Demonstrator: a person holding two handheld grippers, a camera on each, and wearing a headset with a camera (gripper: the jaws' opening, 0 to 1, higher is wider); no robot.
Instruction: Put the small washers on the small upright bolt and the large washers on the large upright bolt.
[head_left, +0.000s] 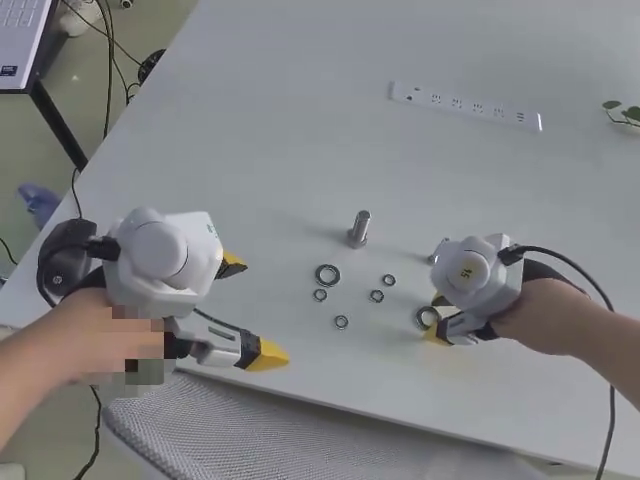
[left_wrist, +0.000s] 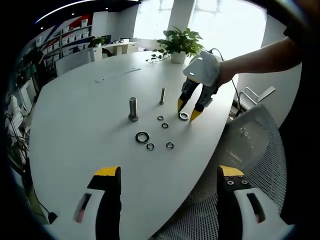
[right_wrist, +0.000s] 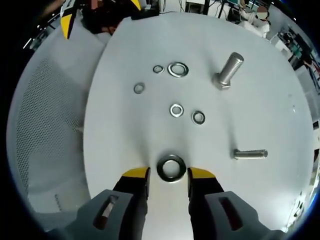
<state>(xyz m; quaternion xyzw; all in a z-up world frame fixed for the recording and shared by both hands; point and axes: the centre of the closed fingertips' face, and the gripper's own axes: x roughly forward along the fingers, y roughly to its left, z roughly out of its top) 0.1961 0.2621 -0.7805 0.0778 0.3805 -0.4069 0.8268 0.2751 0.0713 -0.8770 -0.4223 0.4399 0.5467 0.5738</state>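
Note:
The large upright bolt (head_left: 359, 228) stands mid-table, and the small upright bolt (left_wrist: 162, 95) stands to its right, close to my right gripper. One large washer (head_left: 327, 274) and several small washers (head_left: 341, 322) lie flat in front of the large bolt. A second large washer (right_wrist: 171, 157) lies on the table between the yellow tips of my right gripper (right_wrist: 169, 173), which is open with a narrow gap on each side of the ring. My left gripper (head_left: 252, 310) is wide open near the table's front edge, to the left of the washers, and holds nothing.
A white power strip (head_left: 465, 105) lies at the back of the white table (head_left: 250, 150). A grey mesh chair (head_left: 250, 430) stands below the front edge. A laptop (head_left: 20, 40) sits on a desk at far left. A plant (left_wrist: 182, 42) stands at the table's far end.

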